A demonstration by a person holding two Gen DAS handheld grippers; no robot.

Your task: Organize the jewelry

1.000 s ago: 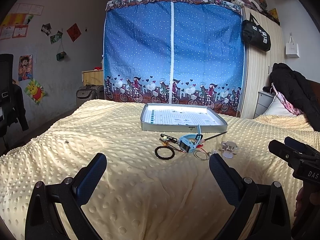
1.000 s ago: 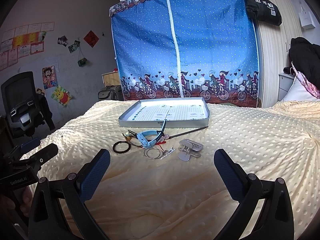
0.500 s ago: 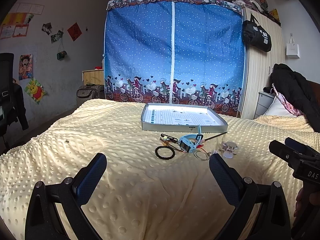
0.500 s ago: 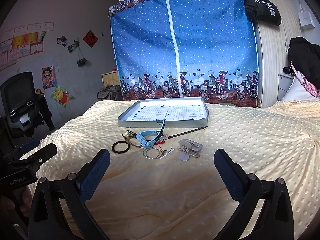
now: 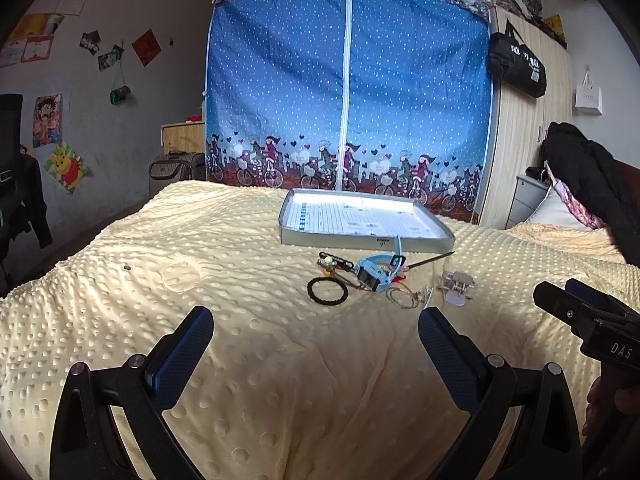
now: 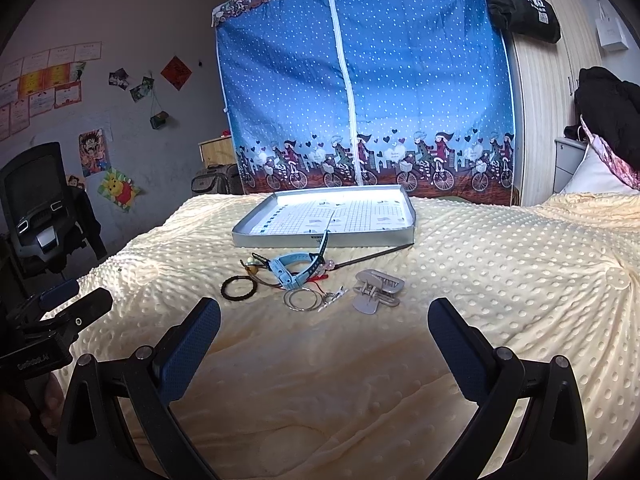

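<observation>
A small heap of jewelry lies on the cream bedspread in front of a shallow silver tray (image 5: 440, 236) (image 6: 248, 236). It holds a black ring bracelet (image 5: 327, 291) (image 6: 238, 287), a light blue watch (image 5: 374, 274) (image 6: 298, 270), a thin wire hoop (image 5: 401, 298) (image 6: 305, 300), a grey hair clip (image 5: 457, 286) (image 6: 376, 290) and a thin dark stick (image 5: 430, 260) (image 6: 372, 257). My left gripper (image 5: 316, 340) is open and hovers well short of the heap. My right gripper (image 6: 324, 334) is open too, equally far back, holding nothing.
A blue fabric wardrobe (image 5: 348, 100) stands past the bed's far edge. A wooden cupboard (image 5: 528, 140), black coat (image 5: 588, 172) and pillow sit at the right. An office chair (image 6: 38, 208) stands left of the bed. The right gripper's body (image 5: 588, 320) shows at the left view's edge.
</observation>
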